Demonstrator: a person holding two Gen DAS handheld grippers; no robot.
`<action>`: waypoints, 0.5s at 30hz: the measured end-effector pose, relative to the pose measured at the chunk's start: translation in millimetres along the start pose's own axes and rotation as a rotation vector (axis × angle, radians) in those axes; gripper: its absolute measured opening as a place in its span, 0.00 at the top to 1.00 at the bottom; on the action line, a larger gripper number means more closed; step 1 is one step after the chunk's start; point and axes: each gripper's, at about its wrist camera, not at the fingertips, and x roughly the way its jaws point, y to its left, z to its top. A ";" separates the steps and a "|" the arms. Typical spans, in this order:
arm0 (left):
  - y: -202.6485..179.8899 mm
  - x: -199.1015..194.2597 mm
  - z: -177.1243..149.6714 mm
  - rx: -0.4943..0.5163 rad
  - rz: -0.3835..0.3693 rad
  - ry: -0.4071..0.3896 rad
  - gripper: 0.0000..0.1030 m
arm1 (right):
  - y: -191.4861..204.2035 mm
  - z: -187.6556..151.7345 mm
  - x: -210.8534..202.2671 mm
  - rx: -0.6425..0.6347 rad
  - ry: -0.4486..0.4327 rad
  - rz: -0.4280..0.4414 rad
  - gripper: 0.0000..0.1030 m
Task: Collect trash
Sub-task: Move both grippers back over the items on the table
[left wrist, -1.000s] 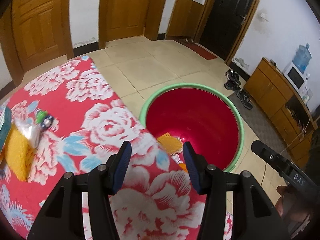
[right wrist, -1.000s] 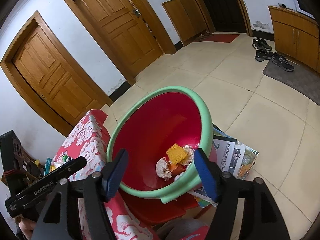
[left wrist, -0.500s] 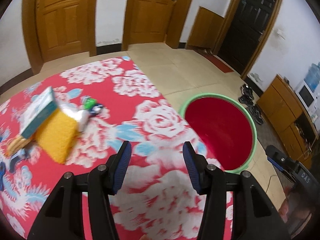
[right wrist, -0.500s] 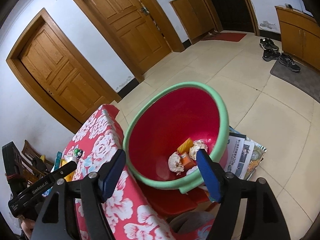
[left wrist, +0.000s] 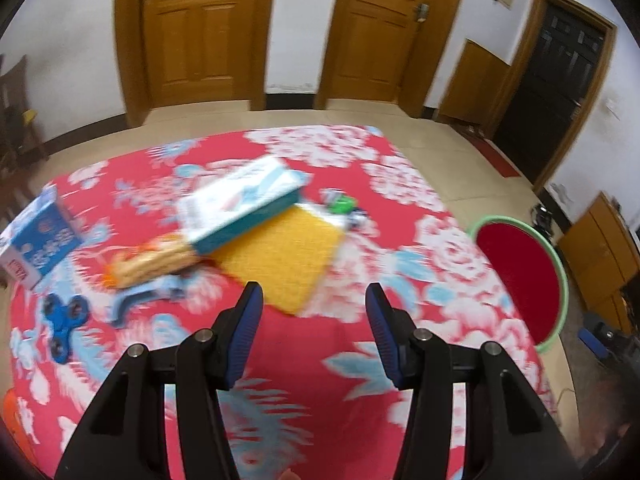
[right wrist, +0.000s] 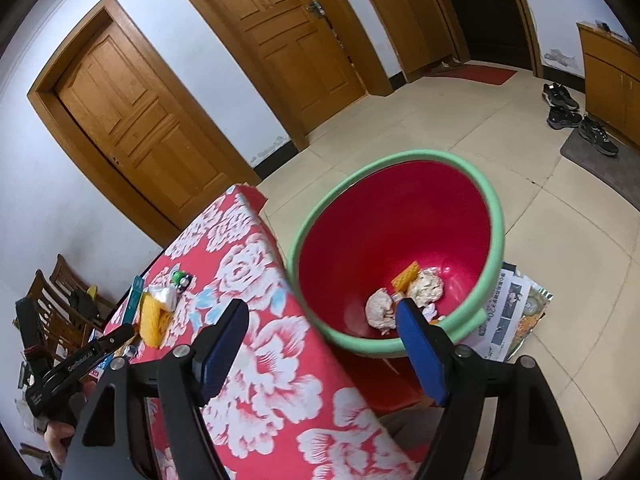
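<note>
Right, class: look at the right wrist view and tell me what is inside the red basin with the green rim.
Inside the red basin lie two crumpled paper wads, a small yellow waffle-textured piece and an orange scrap. The right hand-held gripper covers part of the pile.

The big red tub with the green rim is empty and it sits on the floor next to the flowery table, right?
Not quite. The tub is not empty: the right wrist view shows crumpled paper wads and a yellow piece lying at its bottom. The rest holds: it is red with a green rim and sits low beside the flowery table.
</note>
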 end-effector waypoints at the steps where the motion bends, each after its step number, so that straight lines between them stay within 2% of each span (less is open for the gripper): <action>1: 8.4 0.7 0.0 -0.010 0.017 -0.002 0.48 | 3.2 -1.2 1.6 -0.004 0.006 0.002 0.23; 6: 47.1 11.6 -0.9 -0.045 0.120 0.021 0.48 | 17.5 -4.1 7.5 -0.027 0.026 0.001 0.23; 15: 98.8 21.3 -5.9 -0.066 0.206 0.039 0.48 | 43.3 -9.2 21.9 -0.071 0.065 -0.006 0.20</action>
